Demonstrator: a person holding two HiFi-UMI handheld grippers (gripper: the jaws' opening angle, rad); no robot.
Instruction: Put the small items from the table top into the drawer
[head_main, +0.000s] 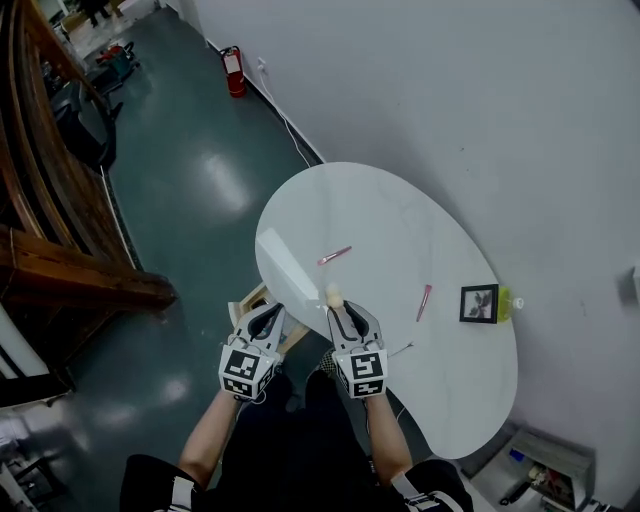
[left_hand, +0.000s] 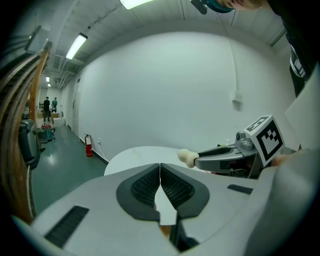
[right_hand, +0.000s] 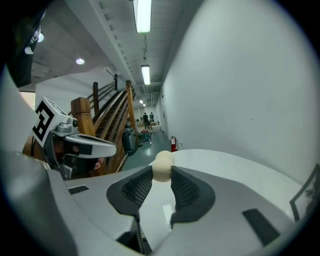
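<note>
Over the near edge of the table (head_main: 400, 200), my right gripper (head_main: 337, 306) pinches a small cream item (right_hand: 162, 166) at its jaw tips. My left gripper (head_main: 268, 318), just beside it, is closed and empty (a pink pen (head_main: 334, 256) lies farther along the top).

A small cream rounded piece (right_hand: 162, 167) is pinched between the right tongs (right_hand: 161, 176), mid-frame; a slim pink stick (head_main: 334, 256) lies centre of the white tabletop (head_main: 400, 215), a second pink stick (head_main: 424, 302) lower right
</note>
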